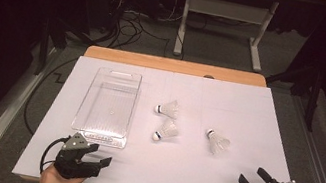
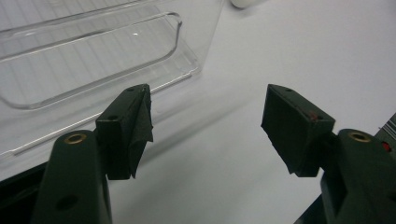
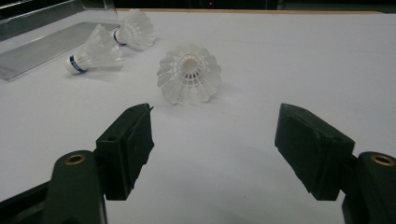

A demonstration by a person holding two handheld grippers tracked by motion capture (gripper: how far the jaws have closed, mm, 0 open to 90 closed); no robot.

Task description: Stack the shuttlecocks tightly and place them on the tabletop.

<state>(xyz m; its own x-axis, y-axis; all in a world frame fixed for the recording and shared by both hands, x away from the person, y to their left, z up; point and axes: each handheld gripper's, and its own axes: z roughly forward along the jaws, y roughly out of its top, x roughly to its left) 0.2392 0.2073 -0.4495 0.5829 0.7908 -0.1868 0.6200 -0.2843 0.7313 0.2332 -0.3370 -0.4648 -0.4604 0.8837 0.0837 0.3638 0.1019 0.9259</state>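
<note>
Three white shuttlecocks lie on the white table sheet: one (image 1: 168, 108) at centre, one (image 1: 166, 130) just below it, one (image 1: 217, 142) to the right. The right gripper view faces the open skirt of the nearest shuttlecock (image 3: 189, 74), with the other two (image 3: 95, 50) (image 3: 134, 29) behind it at left. A clear plastic tray (image 1: 108, 105) lies left of centre. My left gripper (image 1: 100, 154) is open near the tray's front edge (image 2: 93, 84), holding nothing. My right gripper (image 1: 254, 178) is open at the front right, short of the right shuttlecock.
The white sheet (image 1: 248, 111) covers a wooden table whose far edge (image 1: 175, 66) shows. Beyond it are white table legs (image 1: 183, 19) and cables on the floor. Metal rails run along both sides of the table.
</note>
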